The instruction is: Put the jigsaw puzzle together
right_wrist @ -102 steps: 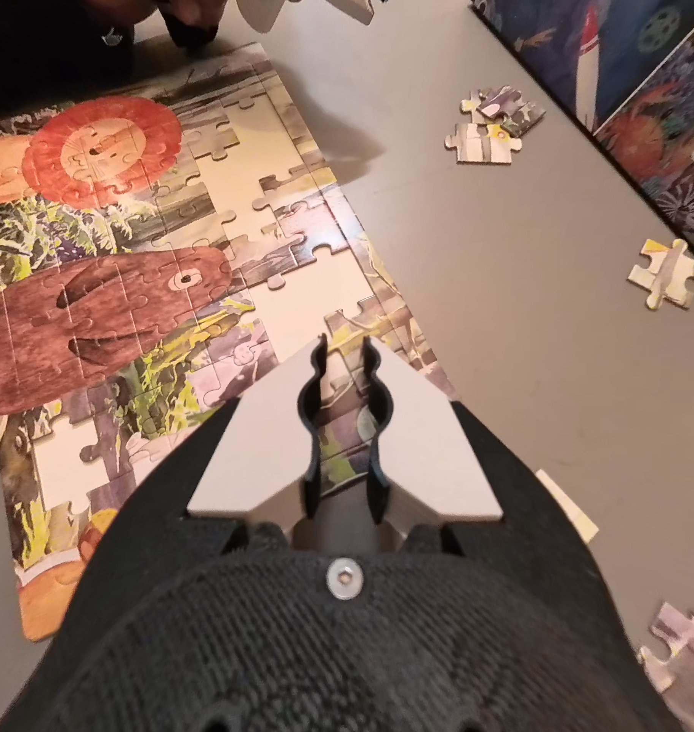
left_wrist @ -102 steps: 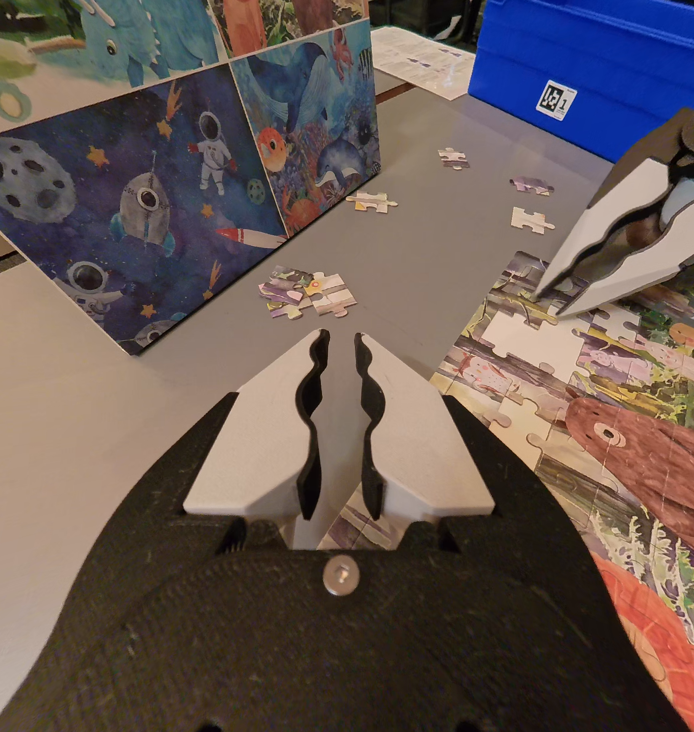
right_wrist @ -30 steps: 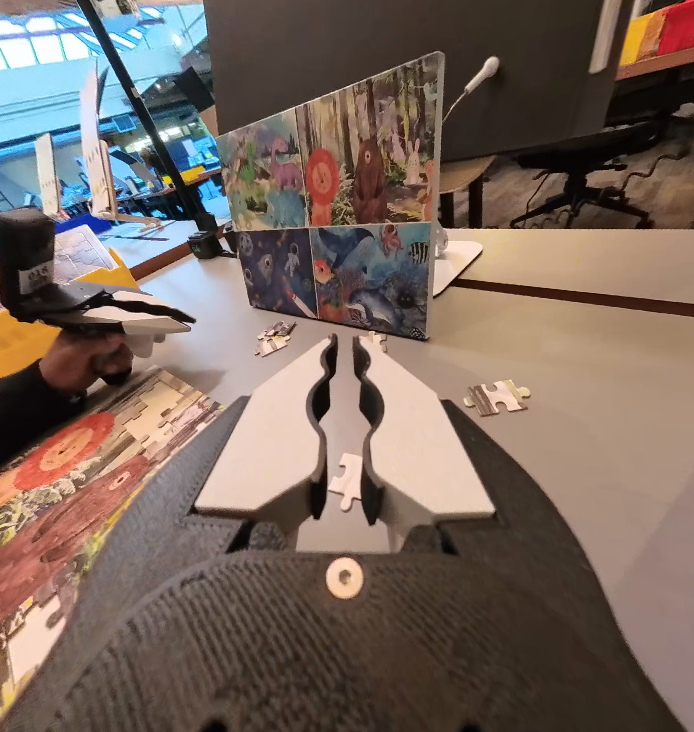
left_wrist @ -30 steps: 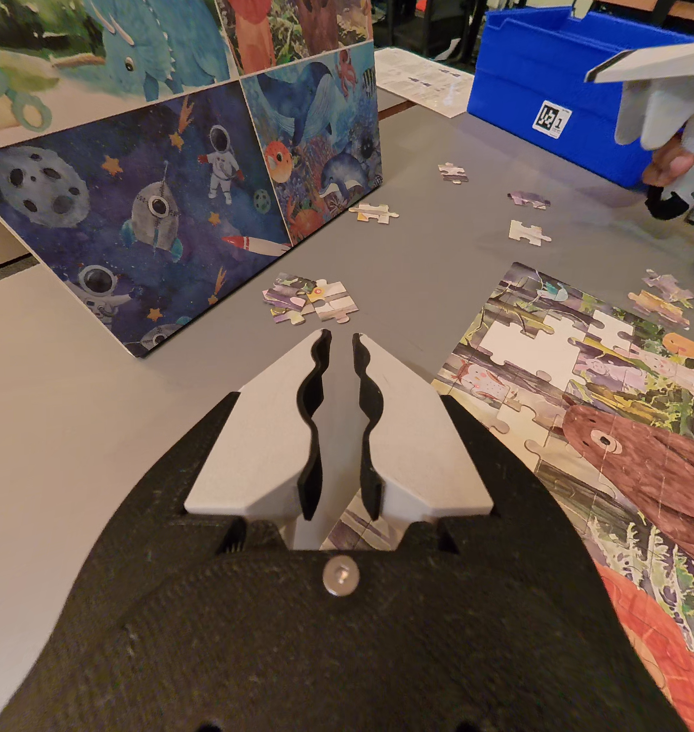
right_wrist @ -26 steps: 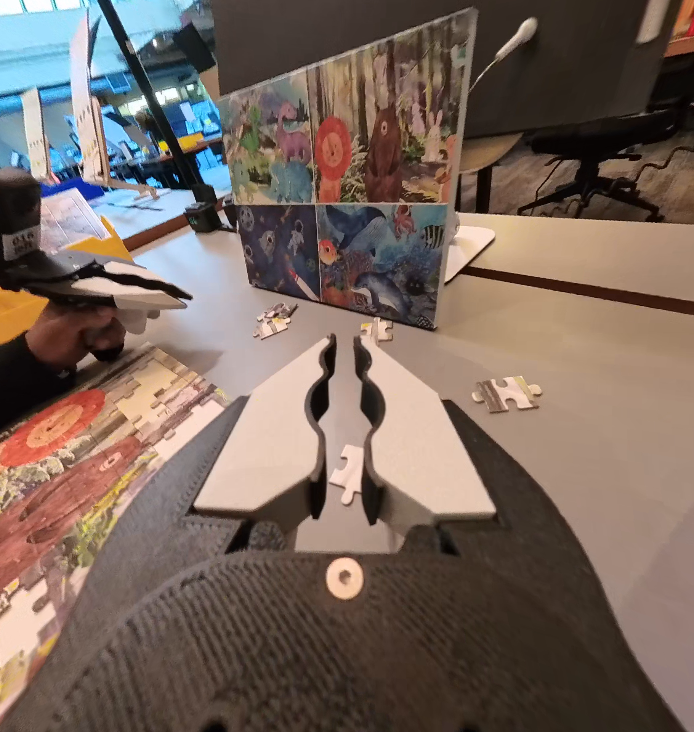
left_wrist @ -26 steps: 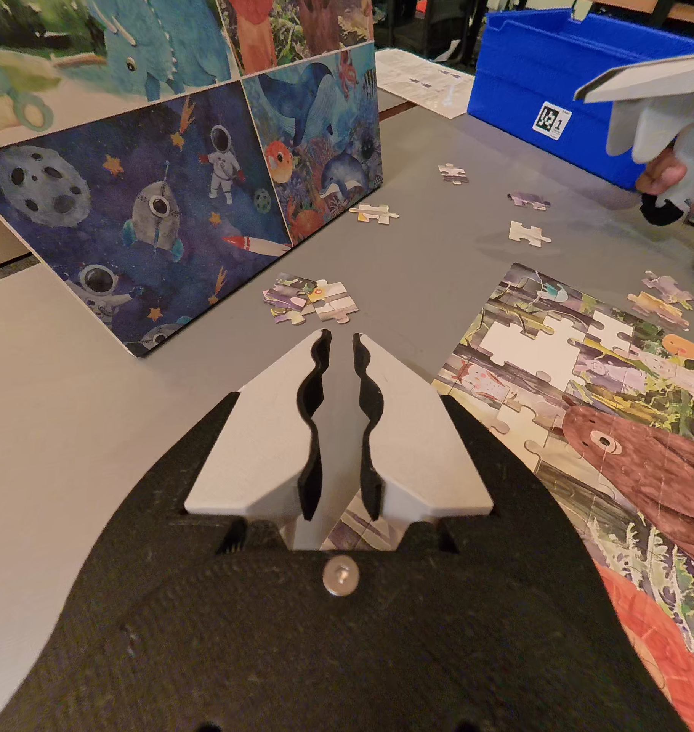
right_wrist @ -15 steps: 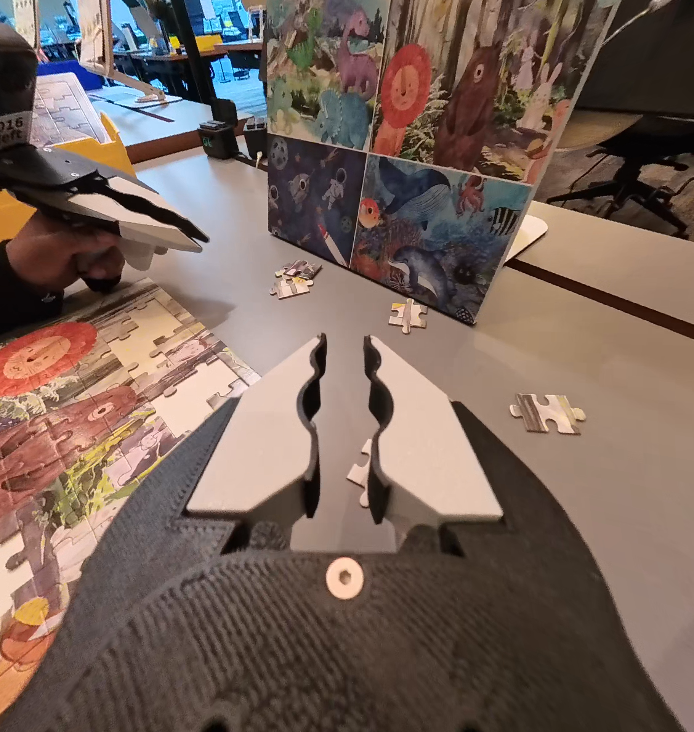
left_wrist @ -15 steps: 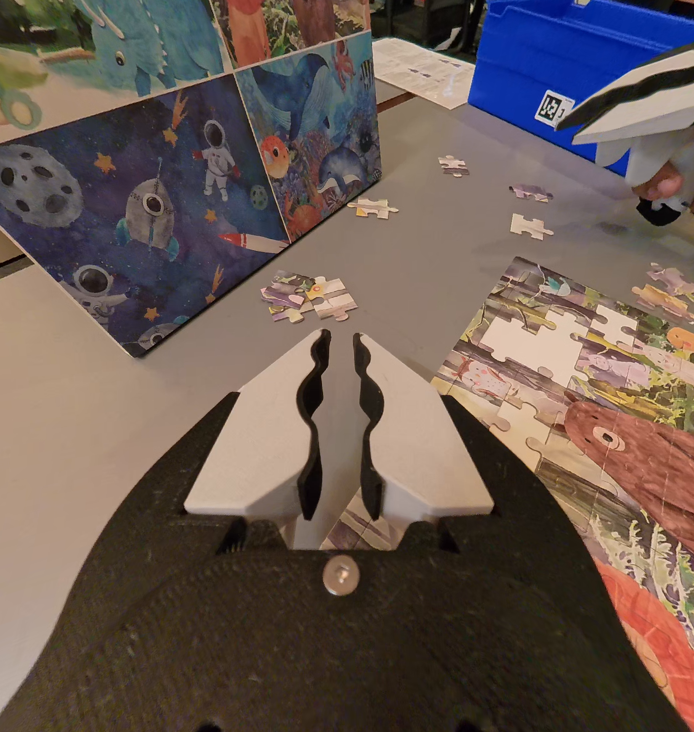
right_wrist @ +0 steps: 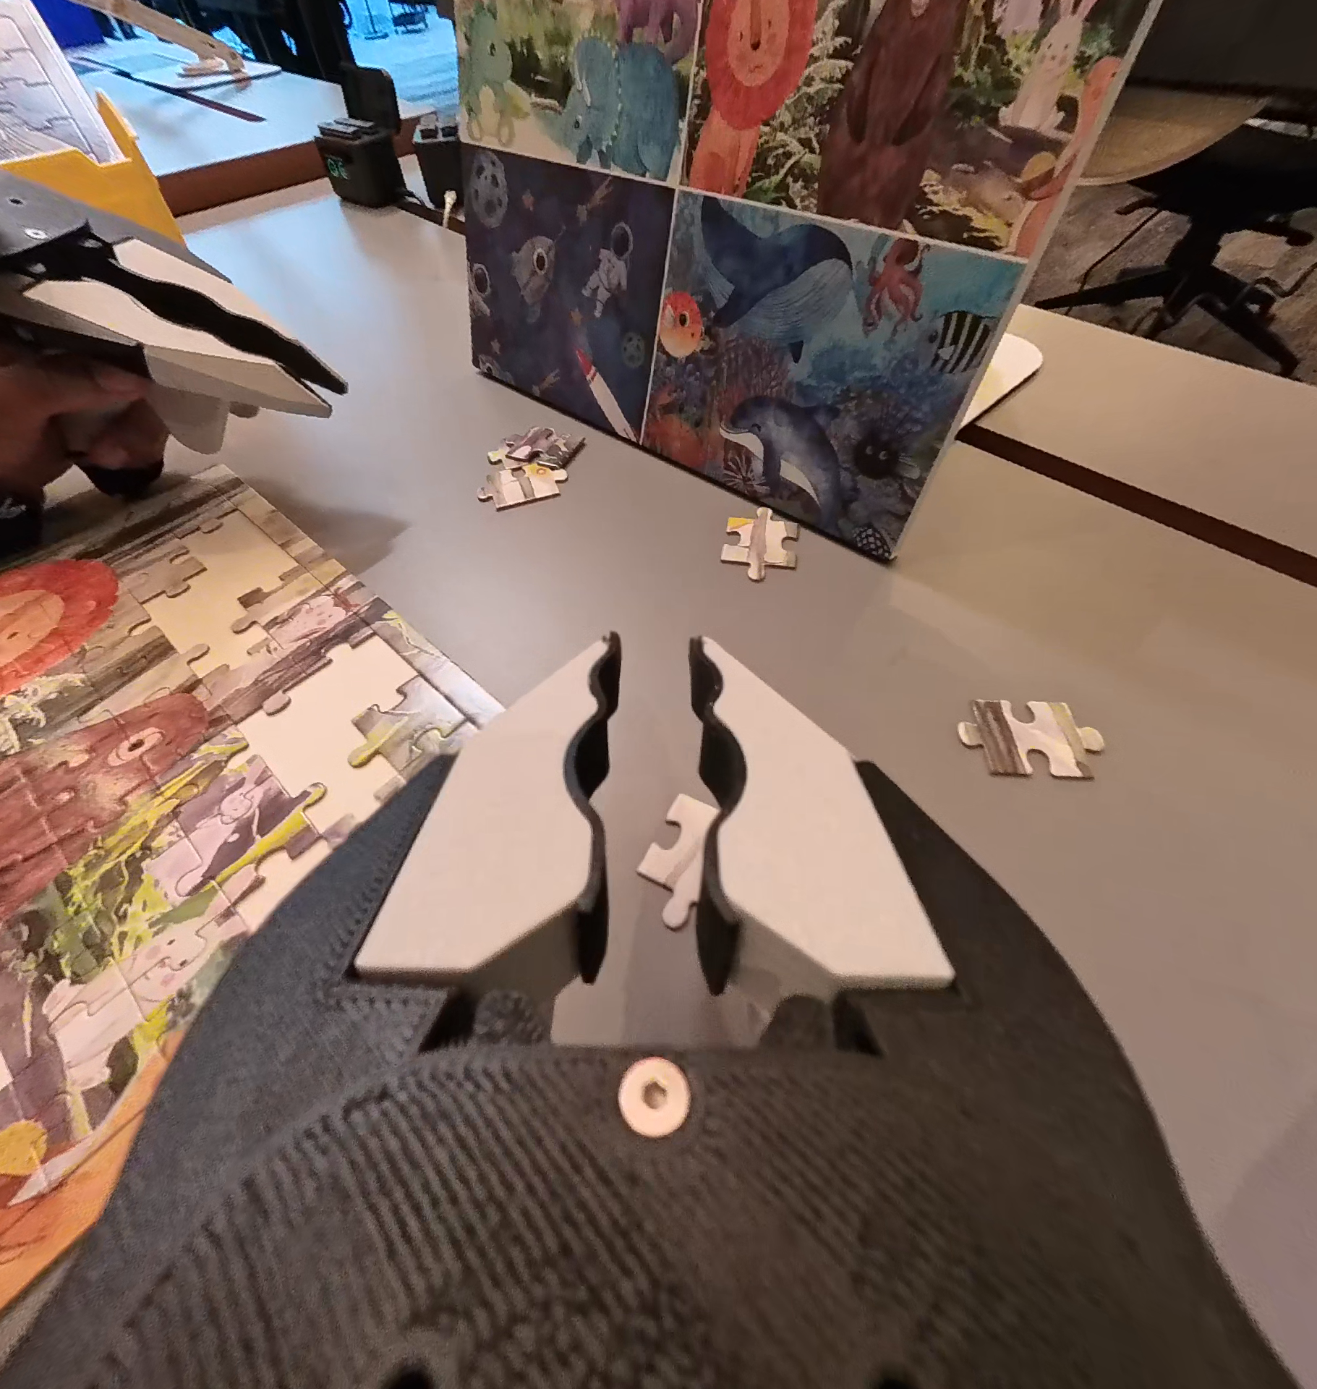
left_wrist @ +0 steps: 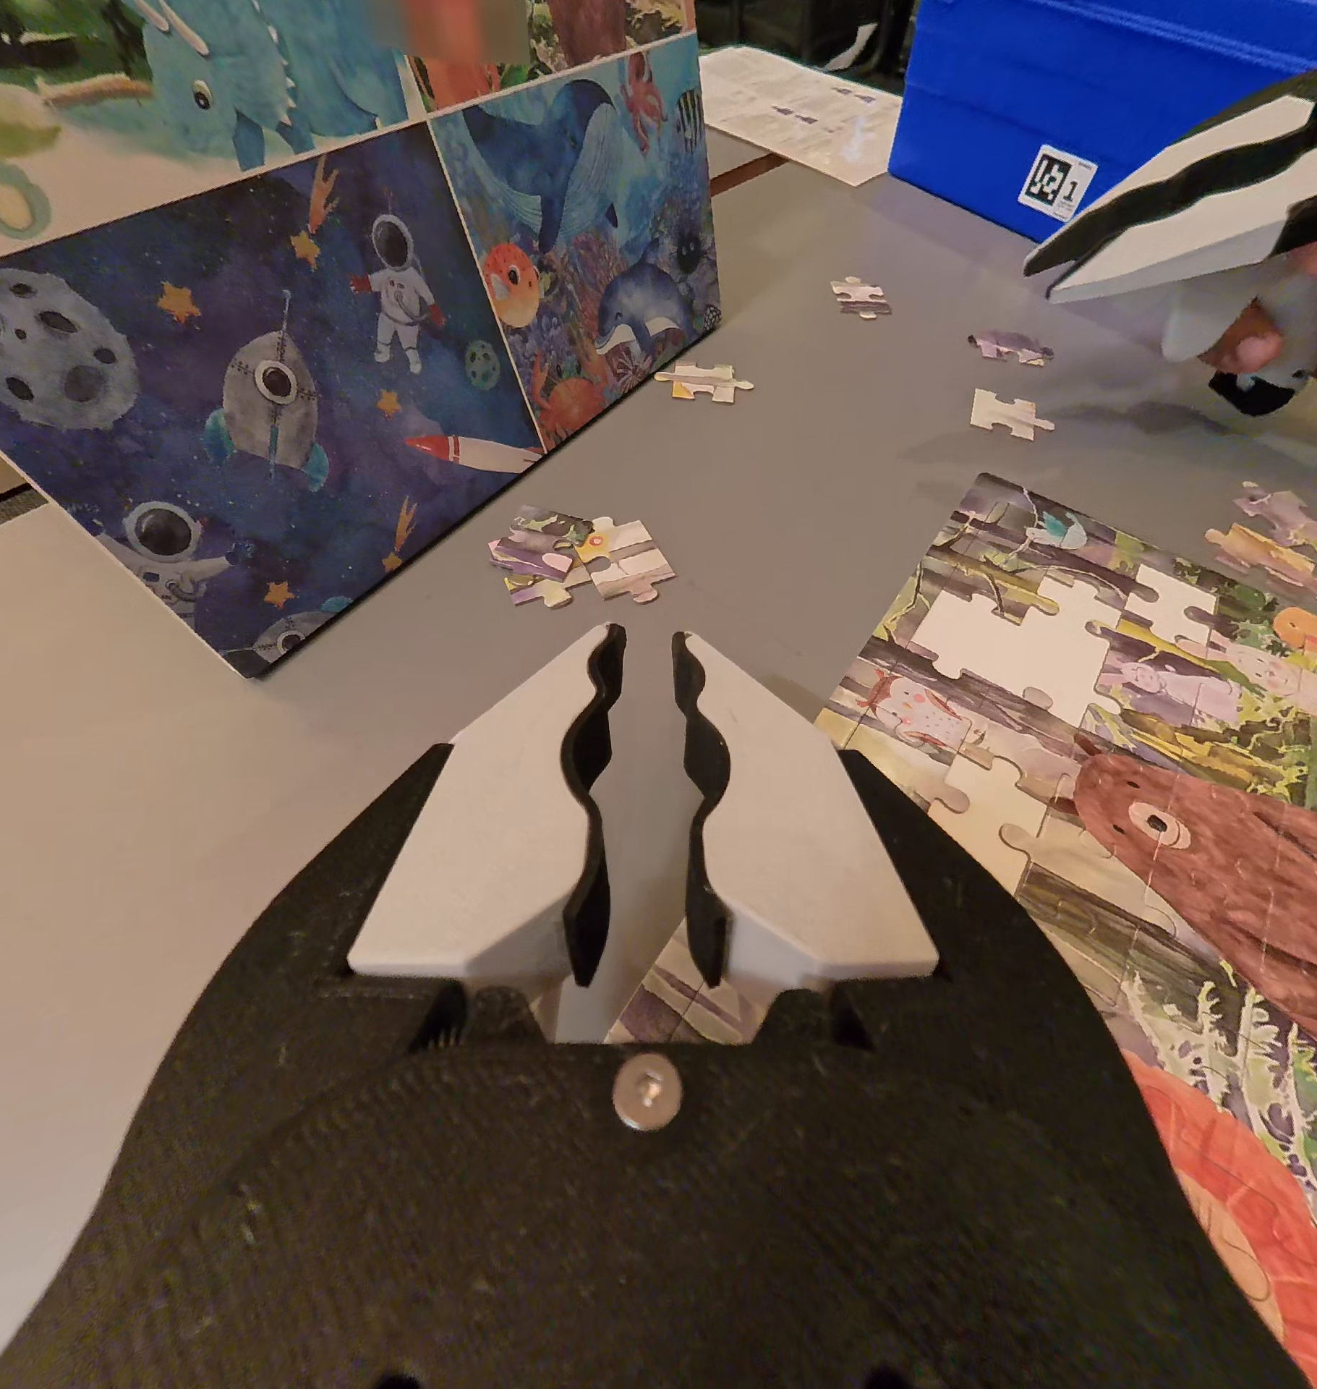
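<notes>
We find the puzzle (left_wrist: 1136, 789) lying flat on the grey surface (left_wrist: 790, 466), mostly assembled, with white gaps near its far corner; loose pieces lie scattered beyond it, a small cluster (left_wrist: 580, 556) near the picture box (left_wrist: 324, 316) and singles further off. Left tongs (left_wrist: 647, 639) hover over the puzzle's near corner, parted by a narrow gap, grasping nothing; right tongs (right_wrist: 651, 646) hang above the surface, likewise parted and empty, with a face-down piece (right_wrist: 678, 849) seen between the fingers below.

Risks, in our judgement: the piece is thin, flat card on a smooth surface, so the tips may skate over it or push it away rather than lift it; it shows its blank white back, so it must be turned before fitting; a careless descent could knock the interlocked edge pieces apart.

Materials: fingers are matte grey plastic with wavy black inner pads; mounts are coarse black printed plastic; the pieces are printed card with tabs and notches; the box is glossy.
</notes>
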